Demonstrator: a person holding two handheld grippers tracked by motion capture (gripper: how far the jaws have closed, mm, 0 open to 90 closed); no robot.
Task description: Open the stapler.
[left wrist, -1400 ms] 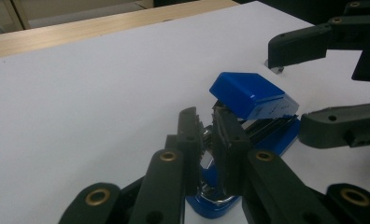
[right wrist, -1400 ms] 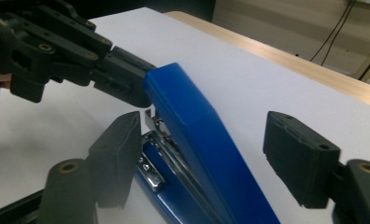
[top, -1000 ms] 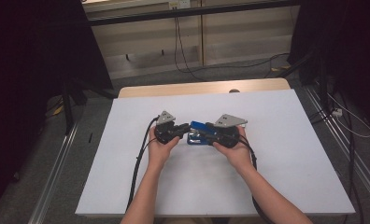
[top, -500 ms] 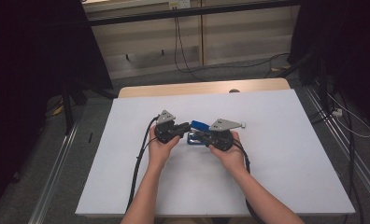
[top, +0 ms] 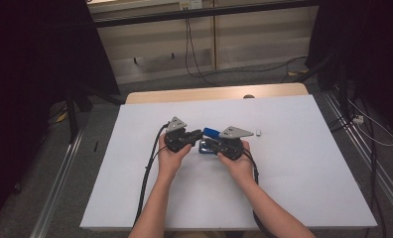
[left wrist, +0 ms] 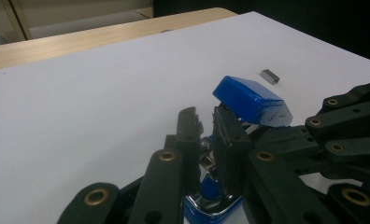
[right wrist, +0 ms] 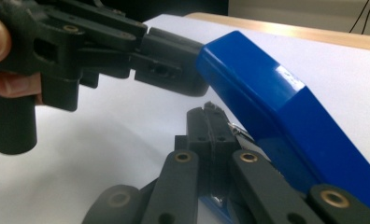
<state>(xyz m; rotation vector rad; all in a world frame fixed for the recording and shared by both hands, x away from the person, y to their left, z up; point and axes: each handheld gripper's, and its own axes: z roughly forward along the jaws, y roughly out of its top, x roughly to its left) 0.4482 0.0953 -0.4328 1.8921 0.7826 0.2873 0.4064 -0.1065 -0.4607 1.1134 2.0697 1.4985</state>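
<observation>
Claws of both hands met at a blue plastic stapler (top: 209,140) with a chrome base, lying mid-desk with its lid tipped up. The left claw (left wrist: 205,135) pinched a metal part inside the opened stapler, a narrow gap between its jaws. The right claw (right wrist: 210,122), jaws having just pressed together, sat low under the raised lid; what it nipped could not be told. The step looked like loading staples: next, fetching the small grey staple block (top: 258,132) lying just beside on the white desk (top: 303,188) would call for freeing one claw.
</observation>
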